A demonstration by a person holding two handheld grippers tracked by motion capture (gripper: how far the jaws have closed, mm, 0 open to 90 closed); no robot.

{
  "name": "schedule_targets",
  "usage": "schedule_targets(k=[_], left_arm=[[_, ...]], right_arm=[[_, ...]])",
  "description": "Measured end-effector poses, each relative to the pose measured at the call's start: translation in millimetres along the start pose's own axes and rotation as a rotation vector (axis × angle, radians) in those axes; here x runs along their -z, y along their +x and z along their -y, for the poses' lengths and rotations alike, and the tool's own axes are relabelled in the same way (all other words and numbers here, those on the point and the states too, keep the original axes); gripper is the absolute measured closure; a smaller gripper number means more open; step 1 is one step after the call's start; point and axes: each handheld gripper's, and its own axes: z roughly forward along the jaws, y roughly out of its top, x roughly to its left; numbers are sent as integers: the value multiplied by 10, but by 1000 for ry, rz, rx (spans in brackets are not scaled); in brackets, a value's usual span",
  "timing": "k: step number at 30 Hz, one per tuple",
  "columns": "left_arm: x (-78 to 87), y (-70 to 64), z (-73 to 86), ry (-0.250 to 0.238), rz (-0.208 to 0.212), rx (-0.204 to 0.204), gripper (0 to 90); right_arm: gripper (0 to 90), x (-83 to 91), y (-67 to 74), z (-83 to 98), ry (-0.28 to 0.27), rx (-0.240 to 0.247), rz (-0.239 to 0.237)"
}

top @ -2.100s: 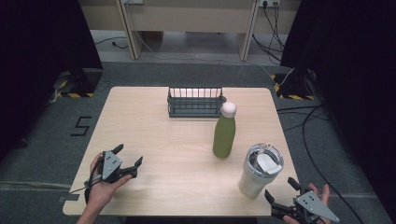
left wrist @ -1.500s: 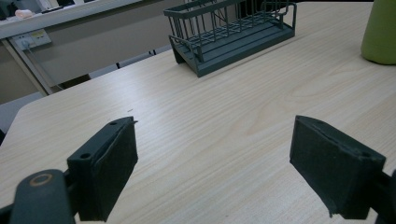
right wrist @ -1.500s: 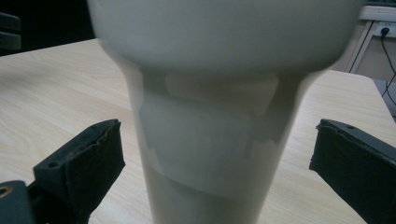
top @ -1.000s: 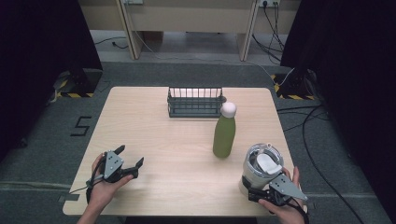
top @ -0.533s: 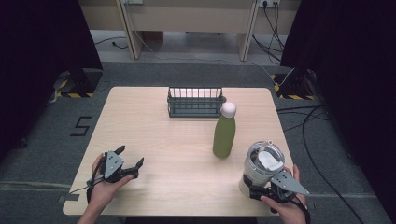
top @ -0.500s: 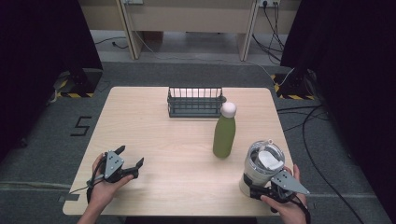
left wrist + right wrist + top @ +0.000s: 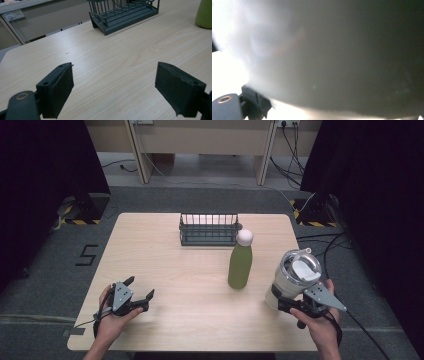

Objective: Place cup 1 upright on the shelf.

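One claw (image 7: 283, 303) clamps the steel tumbler (image 7: 295, 277).

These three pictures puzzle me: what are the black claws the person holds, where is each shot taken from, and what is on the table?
No robot here: a person holds a two-jaw gripper in each hand. The high view looks down from above; the other two come from cameras riding on the grippers. On the wooden table stand a dark wire rack, a green bottle with a white cap, and a steel tumbler with a clear lid. The left gripper rests open over bare wood. The right gripper is closed around the tumbler's lower part, so its own camera sees a grey blur up close.
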Motion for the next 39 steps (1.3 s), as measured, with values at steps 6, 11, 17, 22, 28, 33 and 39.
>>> schedule_targets(k=[6,11,17,22,28,33,39], left_arm=[[-7,1,2,0,-4,8,145],[-18,-13,-3,5,2,6,145],[-8,-14,-3,6,-5,6,146],[1,-12,3,4,-18,10,146],[19,-1,17,8,-23,13,145],[39,6,24,11,-30,13,145],[68,13,33,13,-43,16,146]], right_arm=[[98,-187,-141,-145,-15,-17,33],[97,-353,-224,-277,-21,-16,46],[98,-665,-347,-520,-37,-18,52],[98,-912,-400,-689,-42,-19,48],[98,-1181,-437,-815,-38,-22,33],[98,-1367,-455,-869,-25,-24,30],[98,-1672,-459,-965,-13,-26,17]])
